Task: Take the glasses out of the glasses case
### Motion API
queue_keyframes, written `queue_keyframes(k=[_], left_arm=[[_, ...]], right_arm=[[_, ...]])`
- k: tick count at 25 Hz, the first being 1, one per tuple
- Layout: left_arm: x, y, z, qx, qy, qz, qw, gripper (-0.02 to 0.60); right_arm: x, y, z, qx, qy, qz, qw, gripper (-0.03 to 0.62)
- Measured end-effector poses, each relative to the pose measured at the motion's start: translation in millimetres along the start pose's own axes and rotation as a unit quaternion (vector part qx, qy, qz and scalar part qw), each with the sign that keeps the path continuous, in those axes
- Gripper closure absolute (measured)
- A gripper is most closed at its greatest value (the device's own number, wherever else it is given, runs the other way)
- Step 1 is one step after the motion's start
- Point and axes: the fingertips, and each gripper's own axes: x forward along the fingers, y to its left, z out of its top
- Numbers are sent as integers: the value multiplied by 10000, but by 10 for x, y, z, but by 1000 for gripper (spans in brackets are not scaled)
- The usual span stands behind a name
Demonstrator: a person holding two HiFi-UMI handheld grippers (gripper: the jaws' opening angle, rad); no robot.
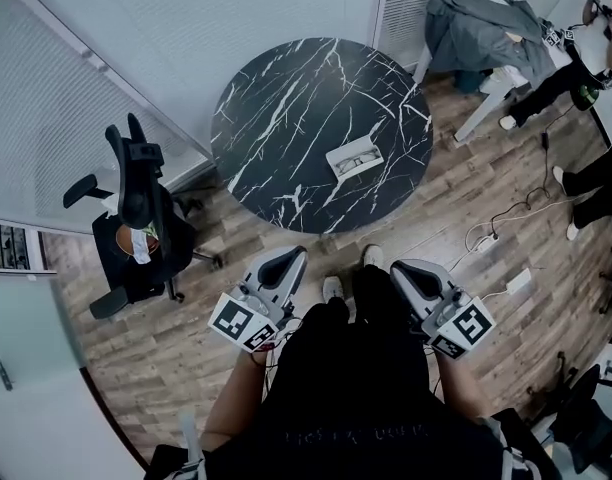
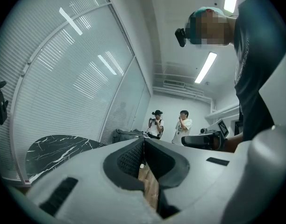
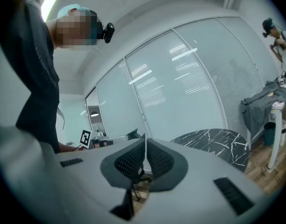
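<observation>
Approach step: both pairs of jaws are pressing together, gripping nothing.
The left gripper (image 2: 144, 146) and right gripper (image 3: 145, 149) are hanging at waist height, well apart from the glasses case (image 1: 354, 157) lying on the round marble table (image 1: 276, 118); next probably calls for stepping closer and opening up.

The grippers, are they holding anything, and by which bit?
Nothing is held. The left gripper and the right gripper are both shut and empty. The glasses case lies apart from them on the round table.
</observation>
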Motion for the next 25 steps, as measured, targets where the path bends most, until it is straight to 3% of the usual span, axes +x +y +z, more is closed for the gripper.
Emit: queue_keyframes(k=[5, 11, 25], left_arm=[[118, 89, -9, 55, 73, 111, 9999, 561], [343, 339, 20, 24, 102, 458, 9989, 561], [1182, 767, 194, -89, 101, 779, 9969, 561]], right_arm=[[55, -265, -111, 2, 163, 29, 9999, 560], [298, -590, -27, -11, 291, 379, 9989, 560], [711, -1594, 188, 2, 628, 681, 9957, 560]])
